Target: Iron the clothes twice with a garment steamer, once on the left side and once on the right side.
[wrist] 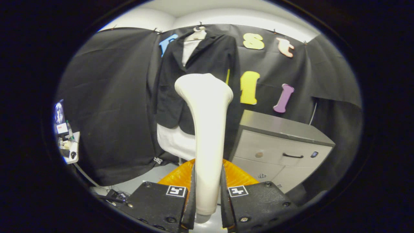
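My gripper (207, 207) is clamped on the white garment steamer (205, 129), both fingers pressing its handle. Its head stands upright before the black jacket (200, 61) hanging on the booth wall beyond.

Open air before jacket (200, 64) — cabinet (281, 145) crowds right.

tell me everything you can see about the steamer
The garment steamer is a smooth, off-white, plastic-looking wand: a slim handle that widens into a rounded, flared head at the top. It stands upright, gripped low on the handle between the tongs, whose fingers press on it from both sides. Its head is raised in front of the black jacket hanging on the wall; contact cannot be told. No steam is visible.
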The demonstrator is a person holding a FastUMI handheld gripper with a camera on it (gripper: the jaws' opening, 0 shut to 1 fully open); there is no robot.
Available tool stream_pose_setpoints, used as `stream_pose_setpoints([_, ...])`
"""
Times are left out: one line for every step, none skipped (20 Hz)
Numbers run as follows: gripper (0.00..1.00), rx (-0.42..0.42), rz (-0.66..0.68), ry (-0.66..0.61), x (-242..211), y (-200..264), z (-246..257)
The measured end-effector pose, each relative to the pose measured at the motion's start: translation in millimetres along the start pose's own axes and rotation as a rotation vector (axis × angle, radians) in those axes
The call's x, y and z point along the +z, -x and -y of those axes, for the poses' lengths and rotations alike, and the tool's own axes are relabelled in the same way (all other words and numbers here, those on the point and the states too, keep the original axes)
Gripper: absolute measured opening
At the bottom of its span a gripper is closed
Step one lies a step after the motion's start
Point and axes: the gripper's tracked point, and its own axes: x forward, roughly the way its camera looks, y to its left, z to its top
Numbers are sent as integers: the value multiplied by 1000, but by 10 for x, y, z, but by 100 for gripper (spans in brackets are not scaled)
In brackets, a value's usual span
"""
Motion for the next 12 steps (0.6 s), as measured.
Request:
stream_pose_setpoints([34, -10, 16, -10, -18, 123, 171])
stream_pose_setpoints([34, -27, 25, -9, -45, 223, 348])
stream_pose_setpoints([34, -42, 23, -5, -136, 314, 521])
stream_pose_setpoints([34, -52, 12, -13, -217, 391, 667])
stream_pose_setpoints([34, -60, 0, -25, -328, 490, 776])
stream_pose_setpoints([34, -74, -11, -38, -403, 553, 891])
stream_pose_setpoints([34, -82, -16, -44, -478, 609, 994])
stream_pose_setpoints([34, -92, -20, -51, -523, 663, 1085])
stream_pose_setpoints([34, -99, -22, -58, -573, 718, 1165])
stream_pose_setpoints([34, -104, -15, -64, -628, 780, 1248])
stream_pose_setpoints([34, -116, -15, -62, -706, 854, 1348])
stream_pose_setpoints([34, -130, -32, -72, -811, 923, 1454])
